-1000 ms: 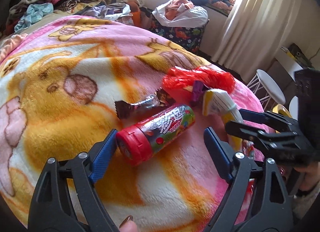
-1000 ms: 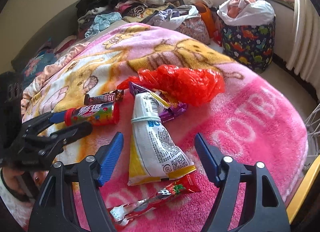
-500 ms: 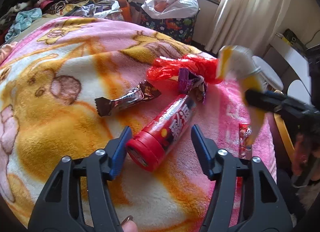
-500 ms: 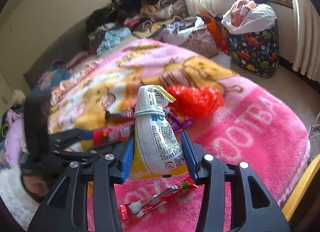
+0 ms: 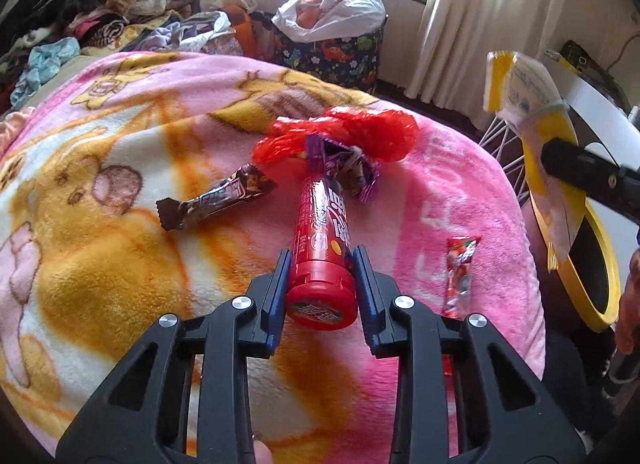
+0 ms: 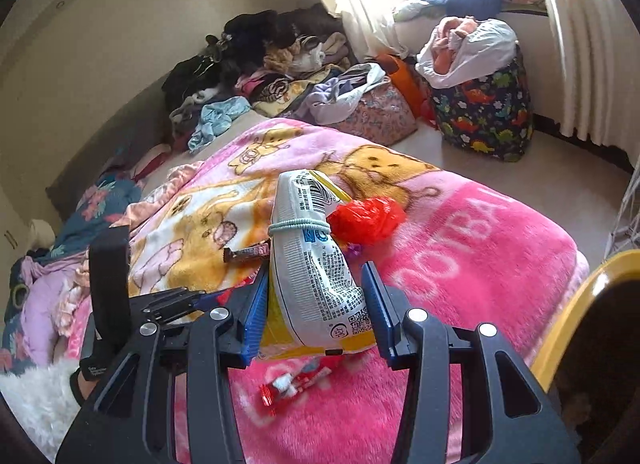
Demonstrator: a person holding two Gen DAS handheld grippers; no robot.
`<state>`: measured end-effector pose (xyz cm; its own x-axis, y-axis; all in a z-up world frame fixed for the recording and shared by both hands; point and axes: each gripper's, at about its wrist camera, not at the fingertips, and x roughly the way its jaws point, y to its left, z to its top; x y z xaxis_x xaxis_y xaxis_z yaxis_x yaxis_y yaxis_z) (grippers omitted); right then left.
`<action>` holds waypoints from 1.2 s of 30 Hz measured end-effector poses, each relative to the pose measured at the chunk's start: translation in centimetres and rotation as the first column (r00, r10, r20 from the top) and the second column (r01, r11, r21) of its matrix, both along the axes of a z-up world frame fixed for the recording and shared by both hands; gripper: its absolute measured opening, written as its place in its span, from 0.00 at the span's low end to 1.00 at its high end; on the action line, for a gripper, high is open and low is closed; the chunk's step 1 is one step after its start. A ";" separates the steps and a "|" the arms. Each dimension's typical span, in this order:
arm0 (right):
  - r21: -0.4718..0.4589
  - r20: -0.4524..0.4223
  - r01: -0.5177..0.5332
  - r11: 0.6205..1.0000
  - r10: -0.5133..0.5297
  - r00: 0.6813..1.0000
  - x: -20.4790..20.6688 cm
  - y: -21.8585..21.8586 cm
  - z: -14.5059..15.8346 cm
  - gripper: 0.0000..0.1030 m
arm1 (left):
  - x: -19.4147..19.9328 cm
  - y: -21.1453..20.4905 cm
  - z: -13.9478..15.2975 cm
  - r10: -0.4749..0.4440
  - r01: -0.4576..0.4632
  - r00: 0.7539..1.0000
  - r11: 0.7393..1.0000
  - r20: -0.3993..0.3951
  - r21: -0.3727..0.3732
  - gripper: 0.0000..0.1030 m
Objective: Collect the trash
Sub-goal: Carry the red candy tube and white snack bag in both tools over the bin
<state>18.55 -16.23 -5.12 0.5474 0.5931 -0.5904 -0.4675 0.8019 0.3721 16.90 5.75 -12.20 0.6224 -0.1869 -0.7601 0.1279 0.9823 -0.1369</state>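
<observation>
Clamping near the capped end, the left gripper (image 5: pixel 321 284) held the red candy tube (image 5: pixel 322 238): its blue pads (image 5: pixel 280 284) had just been closing and now pressed both sides of the tube below the red cap (image 5: pixel 322 300). The tube's far end pointed away from the jaws toward the purple wrapper (image 5: pixel 348 167) and the red plastic bag (image 5: pixel 340 135), both lying on the pink blanket (image 5: pixel 460 191). A brown chocolate-bar wrapper (image 5: pixel 214 197) lay to the left of the tube, apart from it, and a small red sachet (image 5: pixel 458 278) lay to the right of the jaws. The right gripper (image 6: pixel 316 302) stood clamped on the white-and-yellow snack pouch (image 6: pixel 316 264), which rose upright between its pads, lifted clear of the blanket, with an elastic band (image 6: pixel 298 225) around its neck. A yellow-rimmed bin (image 6: pixel 580 304) stood at the right edge of the right wrist view.
</observation>
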 end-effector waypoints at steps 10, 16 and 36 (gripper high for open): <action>0.017 -0.013 0.054 0.998 -0.054 0.998 -1.9 -2.8 -0.3 0.42 | -1.3 -2.3 2.7 -0.006 0.009 0.998 0.999 0.068 -0.040 0.23; 0.022 -0.001 0.083 0.996 -0.083 0.997 -2.5 -4.1 0.1 0.41 | -1.8 -3.7 4.1 -0.026 0.032 0.995 0.998 0.100 -0.054 0.23; 0.010 0.038 0.185 0.983 -0.185 0.982 -4.2 -8.9 0.7 0.41 | -3.2 -9.3 6.0 -0.131 0.140 0.979 0.989 0.156 -0.054 0.23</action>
<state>14.40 -25.08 -4.45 0.6705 0.4829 -0.5632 -0.3256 0.8737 0.3615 13.66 -3.59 -6.20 0.6948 -0.3229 -0.6427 0.2832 0.9442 -0.1682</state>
